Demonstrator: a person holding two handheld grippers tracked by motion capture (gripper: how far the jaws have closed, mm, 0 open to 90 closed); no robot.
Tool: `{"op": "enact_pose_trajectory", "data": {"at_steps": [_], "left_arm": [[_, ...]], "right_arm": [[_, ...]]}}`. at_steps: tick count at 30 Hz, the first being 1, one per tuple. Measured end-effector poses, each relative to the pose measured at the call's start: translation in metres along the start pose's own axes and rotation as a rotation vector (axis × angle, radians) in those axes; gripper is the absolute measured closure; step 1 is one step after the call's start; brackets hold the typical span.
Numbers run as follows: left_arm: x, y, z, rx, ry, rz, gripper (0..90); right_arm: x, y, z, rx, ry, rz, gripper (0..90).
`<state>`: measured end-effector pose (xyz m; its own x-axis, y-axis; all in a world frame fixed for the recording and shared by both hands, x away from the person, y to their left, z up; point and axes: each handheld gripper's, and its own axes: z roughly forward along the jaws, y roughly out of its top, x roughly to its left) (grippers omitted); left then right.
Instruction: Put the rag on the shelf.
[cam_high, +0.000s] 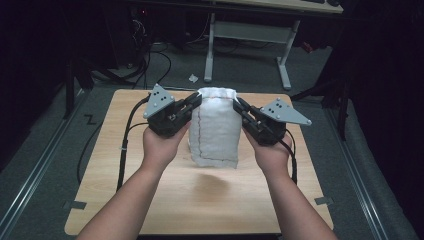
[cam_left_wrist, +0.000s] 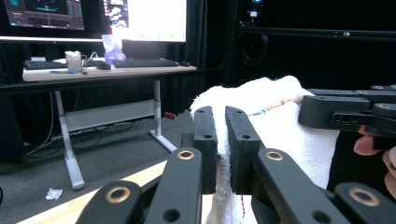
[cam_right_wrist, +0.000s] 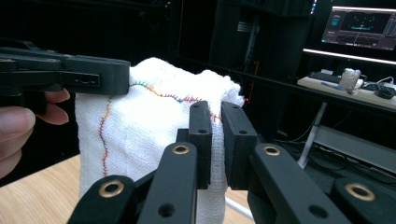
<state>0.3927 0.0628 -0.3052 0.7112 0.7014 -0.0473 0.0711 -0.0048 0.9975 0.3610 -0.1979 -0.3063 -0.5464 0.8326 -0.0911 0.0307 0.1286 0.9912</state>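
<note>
A white towel (cam_high: 216, 131) with a coloured stitched seam hangs above the wooden table (cam_high: 150, 200), lifted by its two top corners. My left gripper (cam_high: 196, 99) is shut on the towel's top left corner, and in the left gripper view the cloth (cam_left_wrist: 280, 121) is pinched between the black jaws (cam_left_wrist: 222, 149). My right gripper (cam_high: 238, 103) is shut on the top right corner; in the right gripper view the towel (cam_right_wrist: 140, 121) is clamped between its jaws (cam_right_wrist: 217, 144). The towel's lower edge hangs just over the tabletop.
The table's near edge runs along the bottom of the high view. Beyond the far edge stand a white desk frame (cam_high: 285, 65) and cables on the grey floor (cam_high: 165, 65). A crumpled white scrap (cam_high: 193, 78) lies on the floor.
</note>
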Motion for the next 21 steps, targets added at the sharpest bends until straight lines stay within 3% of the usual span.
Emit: {"op": "enact_pose_trajectory", "data": {"at_steps": [4, 12, 15, 19, 21], "left_arm": [[0.002, 0.005, 0.004, -0.002, 0.014, 0.023, 84.0], [0.01, 0.016, 0.019, -0.006, 0.03, 0.026, 84.1], [0.013, 0.019, 0.027, -0.01, 0.047, 0.064, 84.0], [0.021, 0.019, 0.038, 0.0, 0.053, 0.061, 84.0], [0.025, 0.019, 0.043, 0.001, 0.054, 0.061, 84.0]], "right_arm": [[-0.004, 0.007, 0.005, 0.002, -0.006, 0.0, 83.5], [-0.011, 0.014, 0.015, -0.005, -0.013, 0.008, 83.6], [-0.018, 0.015, 0.021, -0.02, -0.02, 0.033, 83.6], [-0.029, 0.013, 0.036, -0.022, -0.02, 0.089, 83.6], [-0.034, 0.012, 0.043, -0.012, -0.025, 0.091, 83.7]]}}
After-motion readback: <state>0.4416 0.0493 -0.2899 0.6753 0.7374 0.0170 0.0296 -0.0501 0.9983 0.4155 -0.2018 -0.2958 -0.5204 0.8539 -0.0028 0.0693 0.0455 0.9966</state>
